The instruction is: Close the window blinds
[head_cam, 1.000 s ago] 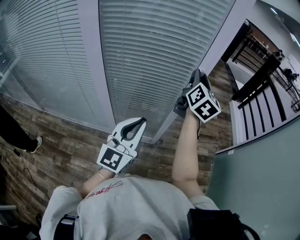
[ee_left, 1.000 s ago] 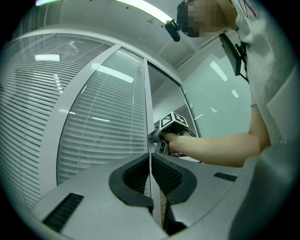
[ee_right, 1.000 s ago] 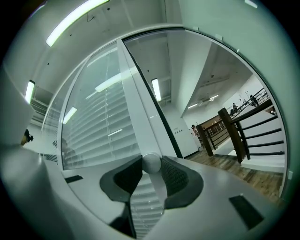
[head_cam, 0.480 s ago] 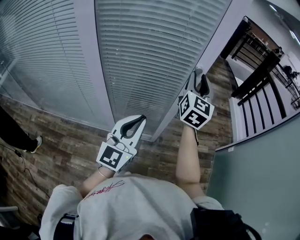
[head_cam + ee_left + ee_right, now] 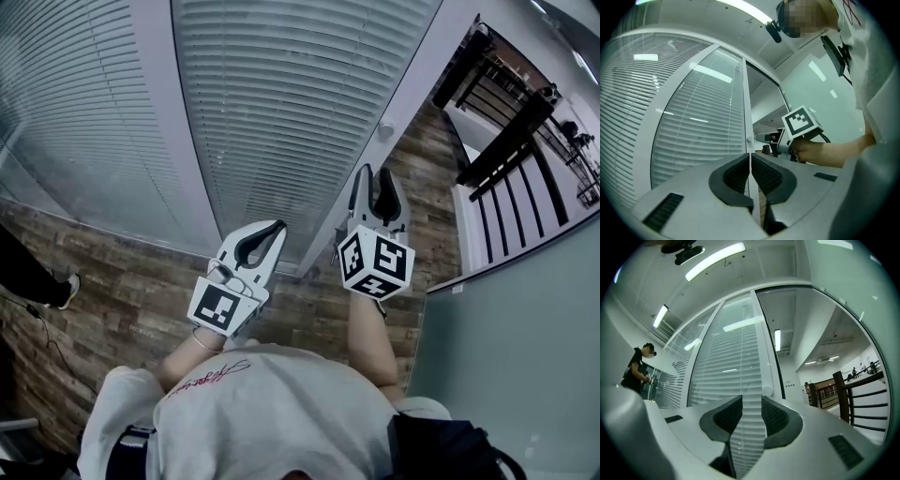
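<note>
White slatted blinds hang lowered behind the glass panes, also seen in the right gripper view. A small round knob sits on the white frame beside them. My right gripper is open and empty, held below the knob and short of the frame. Along its jaws the blinds show through the gap, with the knob just right of it. My left gripper is shut with nothing in it, low in front of the middle pane. In its own view the pads meet.
A dark railing runs at the right beyond the frame. A frosted glass partition stands close on my right. Another person stands far left by the glass wall. Wood-pattern floor lies below.
My right gripper has drawn back from the white frame, down and left in the head view, and the round knob now shows above it. The left gripper has barely moved.
</note>
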Motion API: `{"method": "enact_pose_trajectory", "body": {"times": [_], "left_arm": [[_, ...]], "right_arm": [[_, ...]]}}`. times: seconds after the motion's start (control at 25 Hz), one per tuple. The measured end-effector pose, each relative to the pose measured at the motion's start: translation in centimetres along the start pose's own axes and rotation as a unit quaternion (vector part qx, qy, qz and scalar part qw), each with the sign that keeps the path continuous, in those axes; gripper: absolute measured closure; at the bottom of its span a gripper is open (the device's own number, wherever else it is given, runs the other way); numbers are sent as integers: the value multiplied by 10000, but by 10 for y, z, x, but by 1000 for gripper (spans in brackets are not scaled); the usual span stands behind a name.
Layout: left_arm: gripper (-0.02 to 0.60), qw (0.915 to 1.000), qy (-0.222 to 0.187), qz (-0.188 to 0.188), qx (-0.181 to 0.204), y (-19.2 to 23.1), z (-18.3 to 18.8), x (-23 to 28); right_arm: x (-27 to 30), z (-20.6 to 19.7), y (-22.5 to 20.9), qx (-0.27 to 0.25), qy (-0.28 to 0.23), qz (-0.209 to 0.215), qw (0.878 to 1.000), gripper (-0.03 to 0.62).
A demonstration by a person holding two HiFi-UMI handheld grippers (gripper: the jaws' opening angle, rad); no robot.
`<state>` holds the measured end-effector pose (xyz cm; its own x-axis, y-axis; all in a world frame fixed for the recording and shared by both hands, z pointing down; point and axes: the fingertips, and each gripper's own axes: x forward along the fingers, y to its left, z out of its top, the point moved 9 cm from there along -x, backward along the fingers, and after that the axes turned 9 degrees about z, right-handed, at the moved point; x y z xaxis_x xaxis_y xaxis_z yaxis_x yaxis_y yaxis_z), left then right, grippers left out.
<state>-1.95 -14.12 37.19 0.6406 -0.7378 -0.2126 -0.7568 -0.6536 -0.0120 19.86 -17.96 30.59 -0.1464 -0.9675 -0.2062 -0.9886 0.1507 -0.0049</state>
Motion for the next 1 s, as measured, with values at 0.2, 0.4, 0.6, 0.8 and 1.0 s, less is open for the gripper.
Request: {"method": "enact_pose_trajectory", "body": {"times": [0.2,0.4,0.6,0.8,1.0], "left_arm": [[561,10000,-25,4,10,-3,3,2],[561,10000,-37,40,7,-3,1,0],[561,10000,-8,47,3,-3,0,-1],[561,10000,-8,22,16,-5,-2,-3],[561,10000,21,2,1,-6,-4,-5]], "right_arm": [[-23,-7,11,121,143,210,9996,467],[-47,-23,25,179,92,390,9990,535],[-62,-34,36,120,239,577,9980,560],[-66,-39,39,94,310,644,9974,571],[-69,-44,43,54,416,714,9966,572]]}}
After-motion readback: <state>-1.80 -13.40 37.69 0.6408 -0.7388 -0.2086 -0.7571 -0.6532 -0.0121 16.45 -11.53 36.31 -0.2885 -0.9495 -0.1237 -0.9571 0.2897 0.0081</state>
